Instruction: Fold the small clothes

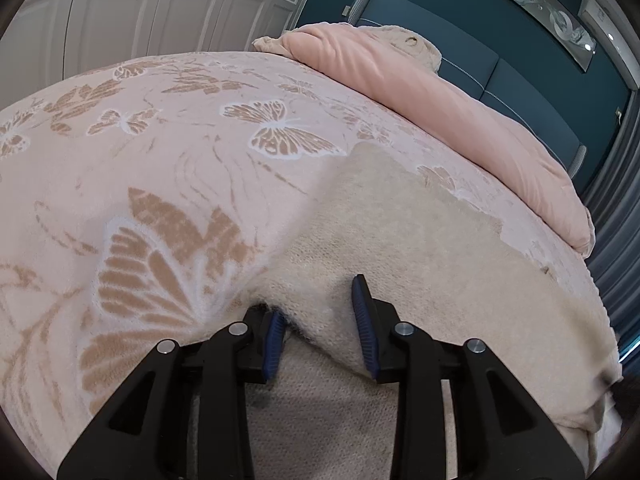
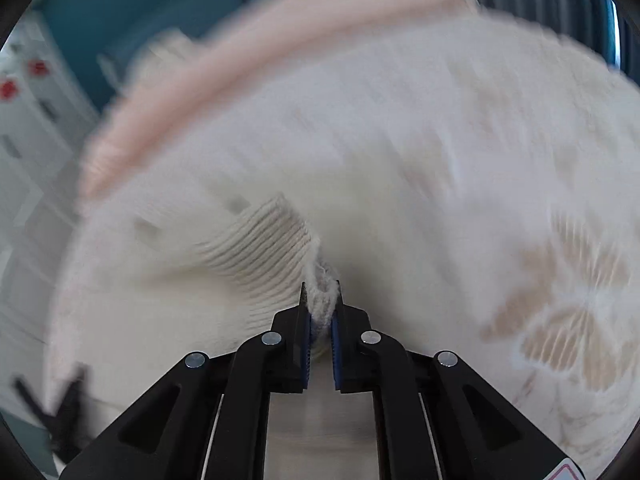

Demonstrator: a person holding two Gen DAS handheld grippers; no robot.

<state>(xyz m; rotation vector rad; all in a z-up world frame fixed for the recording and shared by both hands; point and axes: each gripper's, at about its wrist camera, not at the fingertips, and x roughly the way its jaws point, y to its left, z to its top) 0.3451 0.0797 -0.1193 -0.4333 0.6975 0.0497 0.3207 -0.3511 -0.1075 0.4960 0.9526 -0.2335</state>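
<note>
A cream knit sweater [image 1: 400, 240] lies spread on the pink butterfly blanket [image 1: 160, 160] of a bed. In the left wrist view my left gripper [image 1: 318, 300] has a raised fold of the sweater bunched between its blue pads [image 1: 364, 328], which stand a little apart and grip the thick knit. In the blurred right wrist view my right gripper [image 2: 321, 286] is shut on the corner of the sweater's ribbed band [image 2: 264, 248], with a tuft of knit pinched between its narrow jaws. The rest of the sweater [image 2: 360, 140] stretches away behind it.
A folded pink quilt [image 1: 420, 92] lies along the far side of the bed before a teal padded headboard [image 1: 460, 52]. White wardrobe doors [image 1: 160, 4] stand at the back left. The bed's edge drops off at right [image 1: 600, 280]. A blurred black shape [image 2: 60, 412] shows at lower left.
</note>
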